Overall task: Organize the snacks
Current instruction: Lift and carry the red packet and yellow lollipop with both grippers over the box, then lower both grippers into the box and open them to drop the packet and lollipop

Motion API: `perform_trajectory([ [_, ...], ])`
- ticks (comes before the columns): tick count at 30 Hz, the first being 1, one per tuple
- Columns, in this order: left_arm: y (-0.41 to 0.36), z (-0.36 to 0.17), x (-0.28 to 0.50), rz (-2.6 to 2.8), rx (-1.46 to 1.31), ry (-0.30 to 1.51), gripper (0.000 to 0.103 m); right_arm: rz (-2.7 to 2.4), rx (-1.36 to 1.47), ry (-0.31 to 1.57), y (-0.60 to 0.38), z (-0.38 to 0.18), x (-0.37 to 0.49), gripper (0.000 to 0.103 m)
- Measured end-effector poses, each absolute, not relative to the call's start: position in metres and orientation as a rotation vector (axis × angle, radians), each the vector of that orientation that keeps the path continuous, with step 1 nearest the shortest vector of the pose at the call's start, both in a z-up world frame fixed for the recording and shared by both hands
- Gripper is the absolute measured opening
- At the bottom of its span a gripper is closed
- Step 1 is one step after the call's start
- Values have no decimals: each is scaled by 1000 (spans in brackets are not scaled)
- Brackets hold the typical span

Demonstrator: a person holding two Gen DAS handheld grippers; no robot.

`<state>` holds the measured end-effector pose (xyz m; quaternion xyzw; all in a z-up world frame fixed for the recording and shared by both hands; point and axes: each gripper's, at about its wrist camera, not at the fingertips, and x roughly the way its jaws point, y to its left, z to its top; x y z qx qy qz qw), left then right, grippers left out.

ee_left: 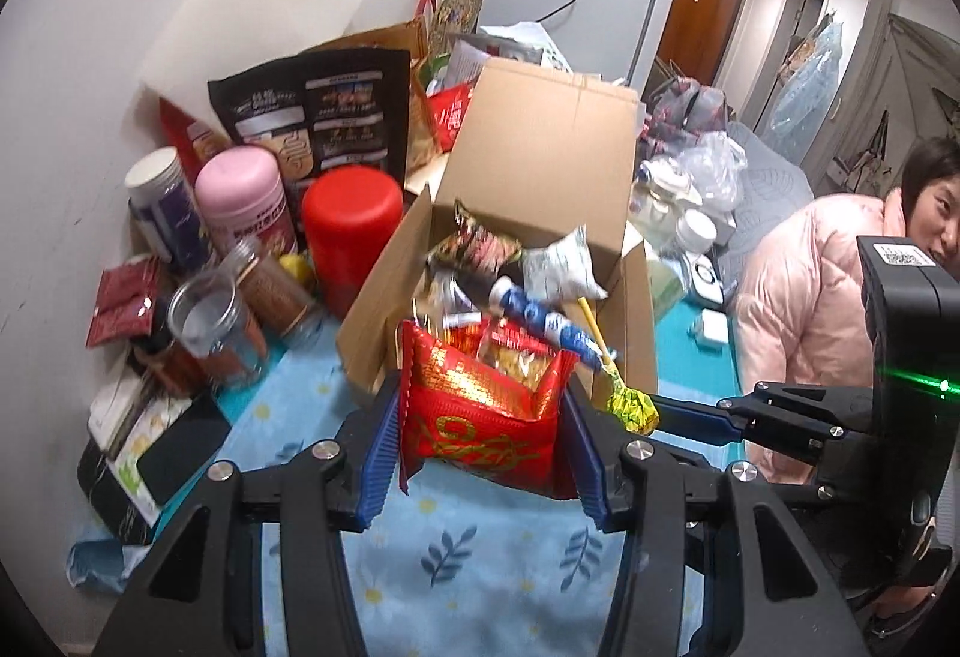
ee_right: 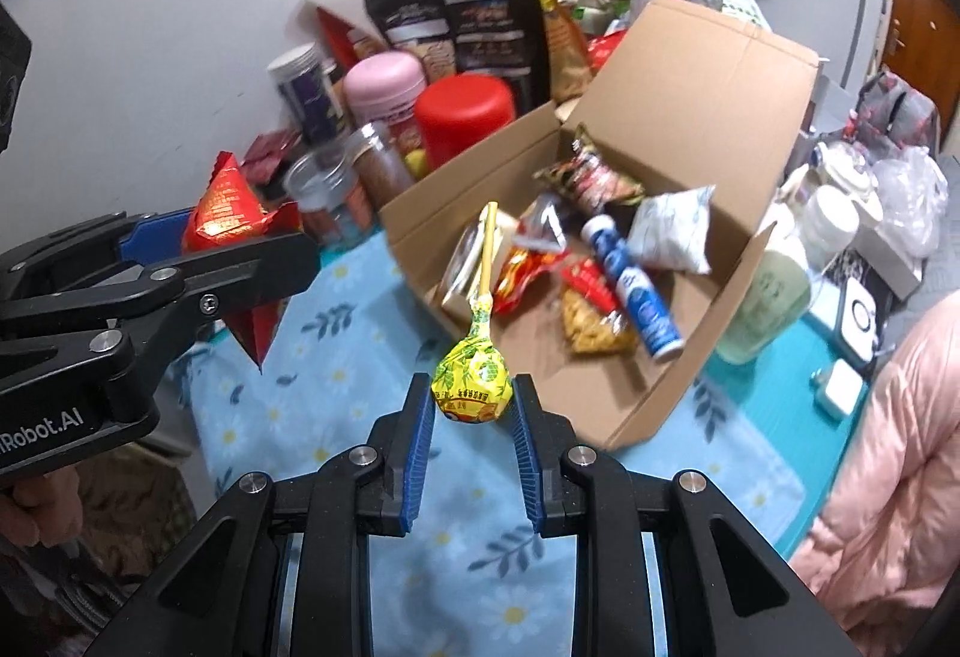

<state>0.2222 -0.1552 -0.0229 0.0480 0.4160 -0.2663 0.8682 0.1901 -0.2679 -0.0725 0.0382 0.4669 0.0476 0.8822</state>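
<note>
left tongs (ee_left: 483, 417): clamped on packet, angled down | right tongs (ee_right: 474, 405): pinching lollipop, angled down

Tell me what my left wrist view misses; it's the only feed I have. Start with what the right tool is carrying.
Observer: The right tool is shut on a lollipop by its yellow wrapped head, stick pointing away toward the cardboard box.
Operator: Give me the box floor, the red packet blocks it.
Observer: A patch of bare cardboard shows near the front right corner, beside the blue and white tube.
Operator: Now report what the left tool looks like from the side.
Observer: The left tool is shut on the red packet, with the packet's corners sticking out above and below it.
</note>
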Motion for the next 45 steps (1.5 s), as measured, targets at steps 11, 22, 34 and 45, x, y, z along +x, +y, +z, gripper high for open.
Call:
perform_trajectory([
  [11,-182,-20,285,-566,88,847,49,46,85,943,-300,-65,244,26],
  [22,-211,-33,348,-589,92,829,49,-11,104,949,-327,-72,298,26],
  [34,-231,-68,401,-585,123,862,49,-57,134,962,-347,-90,335,26],
  [45,-248,-123,422,-590,194,936,49,-95,123,1049,-353,-135,358,26],
])
